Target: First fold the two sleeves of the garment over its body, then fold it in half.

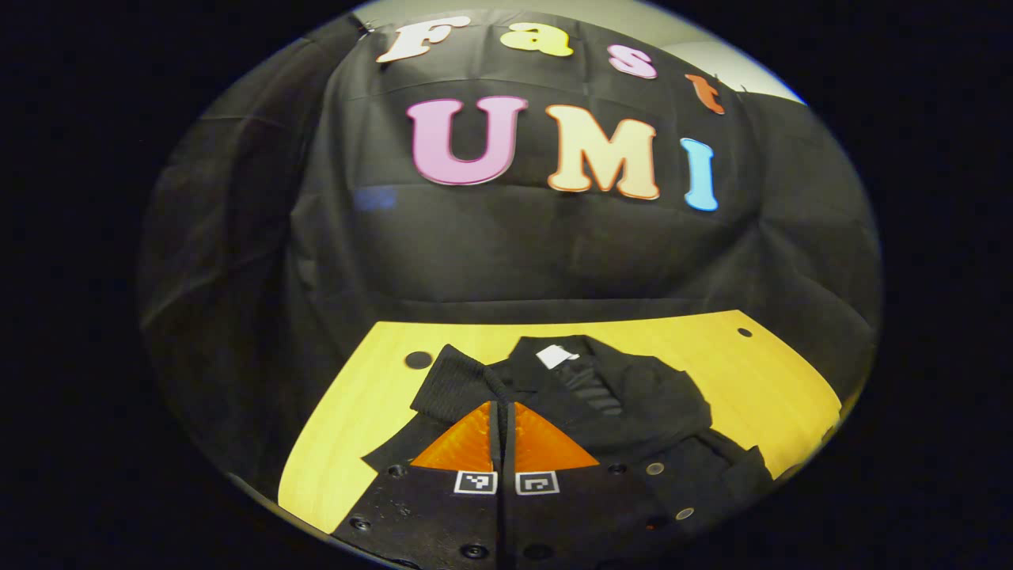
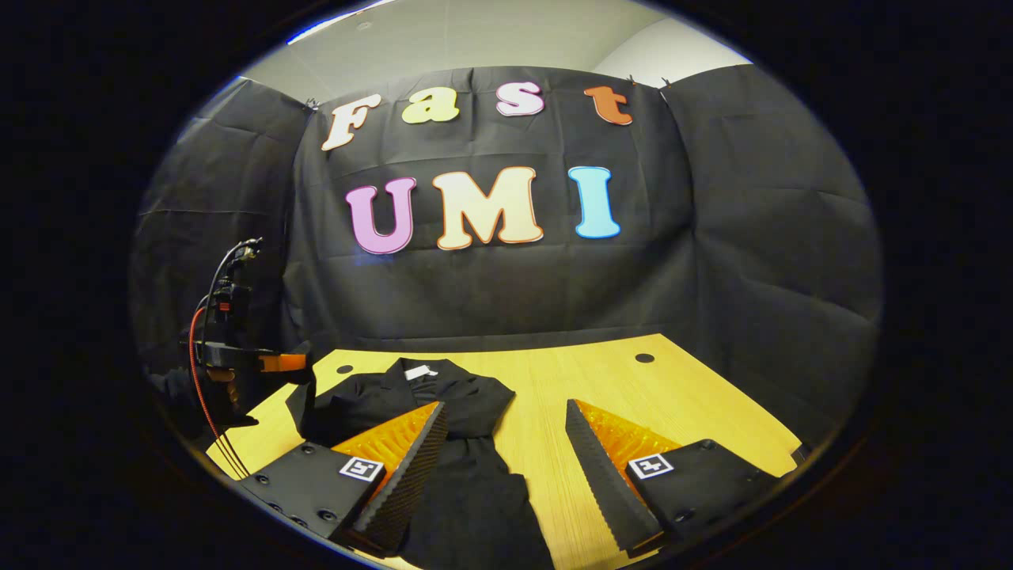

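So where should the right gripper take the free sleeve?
Near its end, from above. The sleeve lies flat on the table and runs toward the right gripper, between its open jaws, so closing across its width looks best.

Garment point(image 1: 633, 404): lower part hidden behind left tongs point(image 1: 503, 412); cloth between the tips not discernible.
Bench point(image 2: 696, 396): near edge cut off.
Collar tag point(image 1: 556, 355): too small to tell.

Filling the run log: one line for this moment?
left gripper: shut on sleeve | right gripper: open over garment | table: wood
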